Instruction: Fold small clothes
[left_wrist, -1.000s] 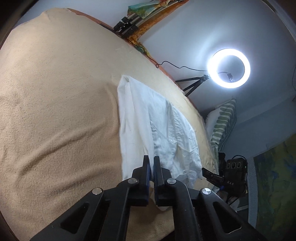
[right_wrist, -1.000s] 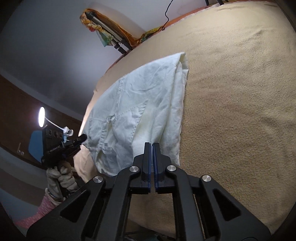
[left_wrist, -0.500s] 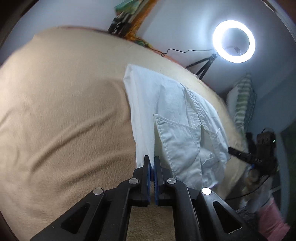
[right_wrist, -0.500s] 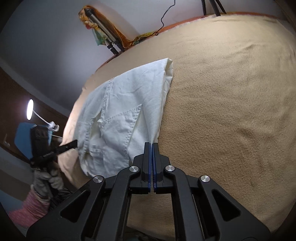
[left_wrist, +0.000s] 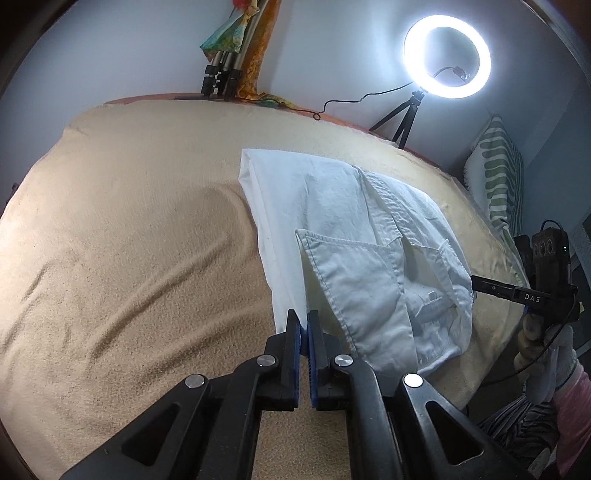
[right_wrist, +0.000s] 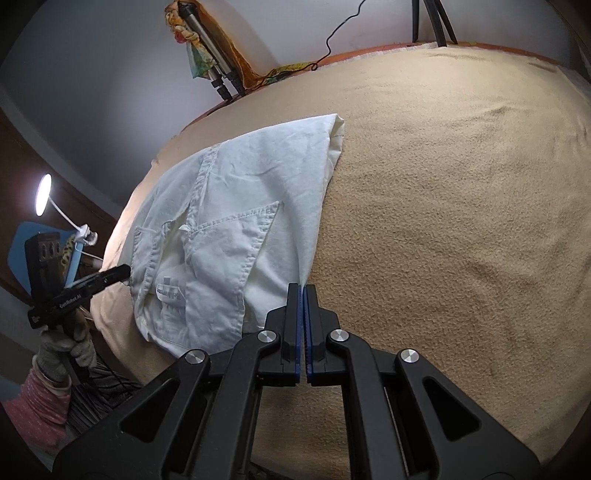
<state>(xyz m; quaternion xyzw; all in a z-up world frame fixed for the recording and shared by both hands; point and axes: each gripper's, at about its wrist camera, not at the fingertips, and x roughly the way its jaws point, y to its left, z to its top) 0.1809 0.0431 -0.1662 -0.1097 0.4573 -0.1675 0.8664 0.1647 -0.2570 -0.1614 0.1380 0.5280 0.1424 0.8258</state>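
beige blanket bears white shorts, both claws clamped on its edge.

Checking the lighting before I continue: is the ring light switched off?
No, the ring light glows bright white on its tripod behind the bed.

Bare tan blanket fills the frame's left half; folded white cotton garment occupies centre-right; ring light on tripod stands upper right.

white shirt pulled flatter (creases gone)
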